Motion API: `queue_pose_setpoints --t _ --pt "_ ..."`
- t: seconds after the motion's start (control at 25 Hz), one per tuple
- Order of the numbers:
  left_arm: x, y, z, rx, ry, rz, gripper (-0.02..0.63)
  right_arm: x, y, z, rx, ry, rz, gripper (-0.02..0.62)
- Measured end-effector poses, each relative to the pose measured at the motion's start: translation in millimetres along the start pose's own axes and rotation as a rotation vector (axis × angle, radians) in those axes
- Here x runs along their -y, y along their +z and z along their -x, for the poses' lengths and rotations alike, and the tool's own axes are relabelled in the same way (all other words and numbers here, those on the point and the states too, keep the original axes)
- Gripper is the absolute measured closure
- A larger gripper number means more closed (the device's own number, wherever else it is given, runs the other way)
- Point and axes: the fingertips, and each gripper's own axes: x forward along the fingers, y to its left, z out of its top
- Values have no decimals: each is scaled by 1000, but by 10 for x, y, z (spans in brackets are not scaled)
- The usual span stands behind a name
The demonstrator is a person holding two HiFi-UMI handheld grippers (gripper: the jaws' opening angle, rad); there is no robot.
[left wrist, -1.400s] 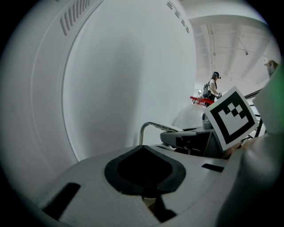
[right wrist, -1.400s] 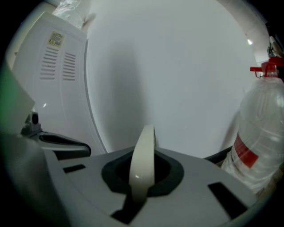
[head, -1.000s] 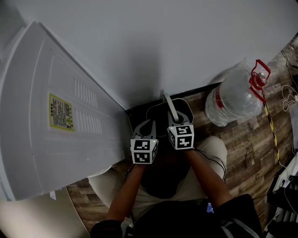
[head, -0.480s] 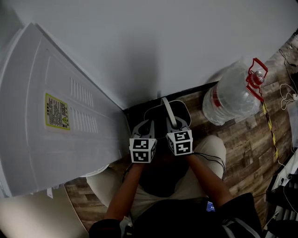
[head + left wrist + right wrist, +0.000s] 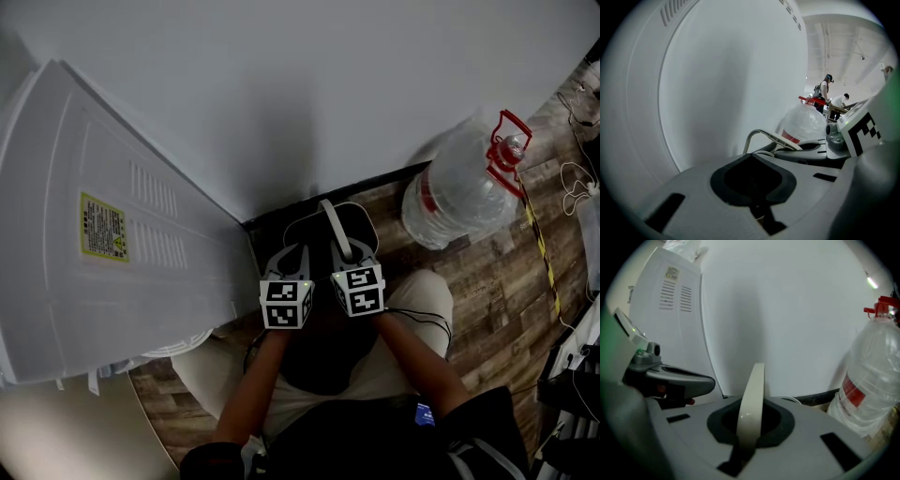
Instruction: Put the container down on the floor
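A dark round container (image 5: 361, 223) with a white strap handle (image 5: 332, 223) is low by the black baseboard, between the white appliance and the water bottle. Whether it touches the floor I cannot tell. My right gripper (image 5: 348, 260) is shut on that handle (image 5: 751, 401), which stands upright between its jaws. Just to its left, my left gripper (image 5: 290, 255) has its jaws together with nothing between them. In the left gripper view, the handle (image 5: 765, 136) curves up beyond the jaws and the right gripper (image 5: 855, 136) shows at the right edge.
A tall white appliance (image 5: 112, 234) with vent slots and a yellow label leans close on the left. To the right, a large clear water bottle (image 5: 455, 197) with a red cap and carry handle stands on the wood floor (image 5: 506, 272). Behind is a plain white wall (image 5: 309, 84). Cables lie at the far right.
The right gripper, still holding the handle, has drifted slightly left toward the left gripper and the appliance. The left gripper has hardly moved.
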Motion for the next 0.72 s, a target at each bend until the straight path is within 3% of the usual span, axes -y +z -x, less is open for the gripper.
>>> queue_pose_setpoints --t 0.72 --pt "392 -62 -178 -6 -81 6 589 635 -181 136 -44 -167 -23 563"
